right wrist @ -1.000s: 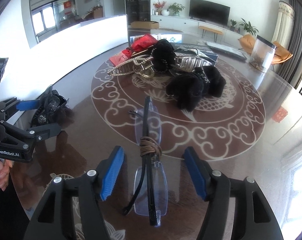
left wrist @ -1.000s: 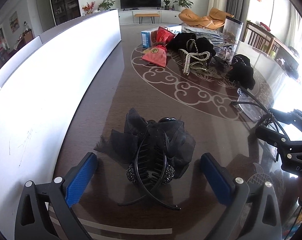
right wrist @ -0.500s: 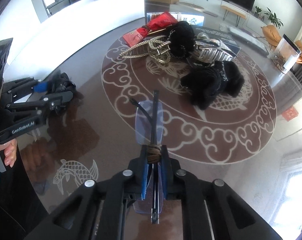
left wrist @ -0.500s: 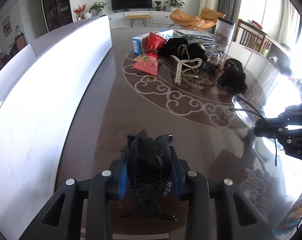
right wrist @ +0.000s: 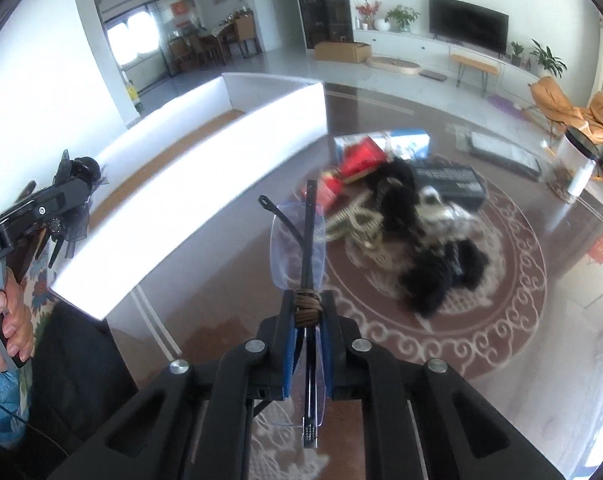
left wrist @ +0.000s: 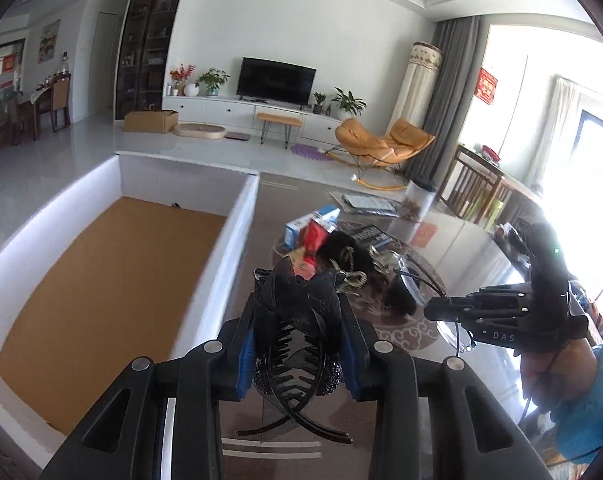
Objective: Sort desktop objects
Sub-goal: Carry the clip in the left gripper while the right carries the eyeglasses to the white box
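Observation:
My left gripper is shut on a black bow hair claw and holds it in the air beside the near end of a white-walled box with a brown floor. My right gripper is shut on folded rimless glasses with a brown cord wound round them, held above the dark table. The left gripper with the hair claw shows at the left of the right wrist view. The right gripper shows at the right of the left wrist view.
A heap lies on the round patterned part of the table: black furry pieces, red pouches, a blue-white carton, rhinestone chains. A clear jar stands at the far right. The white box runs along the left.
Both grippers closed on their objects and lifted them off the table. The left gripper has risen high enough that the inside of the white box now shows.

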Demonstrator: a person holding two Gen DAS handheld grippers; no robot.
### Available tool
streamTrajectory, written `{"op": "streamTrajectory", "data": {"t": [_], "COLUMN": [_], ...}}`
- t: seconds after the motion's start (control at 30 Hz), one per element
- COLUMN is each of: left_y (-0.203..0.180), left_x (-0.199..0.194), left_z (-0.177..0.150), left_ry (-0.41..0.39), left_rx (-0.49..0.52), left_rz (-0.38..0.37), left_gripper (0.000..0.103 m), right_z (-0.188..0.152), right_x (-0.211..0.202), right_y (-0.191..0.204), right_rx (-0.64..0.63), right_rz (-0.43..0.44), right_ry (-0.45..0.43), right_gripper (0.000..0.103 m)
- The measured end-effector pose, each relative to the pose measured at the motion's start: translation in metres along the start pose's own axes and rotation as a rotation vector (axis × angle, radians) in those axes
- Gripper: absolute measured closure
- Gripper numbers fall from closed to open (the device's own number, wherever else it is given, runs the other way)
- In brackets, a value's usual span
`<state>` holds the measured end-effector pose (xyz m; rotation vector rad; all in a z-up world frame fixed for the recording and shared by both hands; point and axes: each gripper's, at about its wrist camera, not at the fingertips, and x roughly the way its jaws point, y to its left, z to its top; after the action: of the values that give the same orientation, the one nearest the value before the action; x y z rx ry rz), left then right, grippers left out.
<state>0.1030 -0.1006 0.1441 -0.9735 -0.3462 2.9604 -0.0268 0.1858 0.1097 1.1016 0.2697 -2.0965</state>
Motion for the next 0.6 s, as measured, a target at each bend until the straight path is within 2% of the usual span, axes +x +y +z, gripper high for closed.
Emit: {"op": "streamTrajectory", "data": {"t": [0.1, 0.23, 0.37, 0.47, 0.5, 0.53, 0.57, 0.6], "left_y": [0.055, 0.136, 0.183, 0.202, 0.206, 0.209, 0.210, 0.211], "left_x": [-0.015, -0.011, 0.010, 0.033, 0.039, 0.044, 0.048, 0.051], "left_z": [0.017, 0.022, 0.007, -0.006, -0.010, -0.014, -0.016, -0.019], "left_ry": [-0.001, 0.074, 0.158, 0.247, 0.275, 0.296, 0.308, 0.314], "left_rx": [-0.046, -0.177, -0.255, -0.296, -0.302, -0.304, -0.301, -0.295], "left_rz": [0.128, 0.256, 0.357, 0.405, 0.413, 0.420, 0.427, 0.450], "left_gripper": [0.068, 0.068, 0.068, 0.063, 0.059, 0.047, 0.034, 0.031], "right_z": [0.042, 0.098, 0.132, 0.136, 0.133, 0.130, 0.127, 0.123], "right_x": [0.005, 0.035, 0.100, 0.159, 0.179, 0.191, 0.200, 0.205], "right_y": [0.038, 0.111, 0.183, 0.228, 0.241, 0.251, 0.258, 0.266], "right_rx": [0.002, -0.016, -0.073, -0.156, -0.196, -0.236, -0.278, -0.325], "right_rz": [0.104, 0.261, 0.309, 0.288, 0.245, 0.202, 0.171, 0.132], "right_ry": [-0.067, -0.097, -0.019, 0.105, 0.157, 0.187, 0.199, 0.195], "right_gripper": [0.091, 0.091, 0.091, 0.090, 0.086, 0.081, 0.063, 0.048]}}
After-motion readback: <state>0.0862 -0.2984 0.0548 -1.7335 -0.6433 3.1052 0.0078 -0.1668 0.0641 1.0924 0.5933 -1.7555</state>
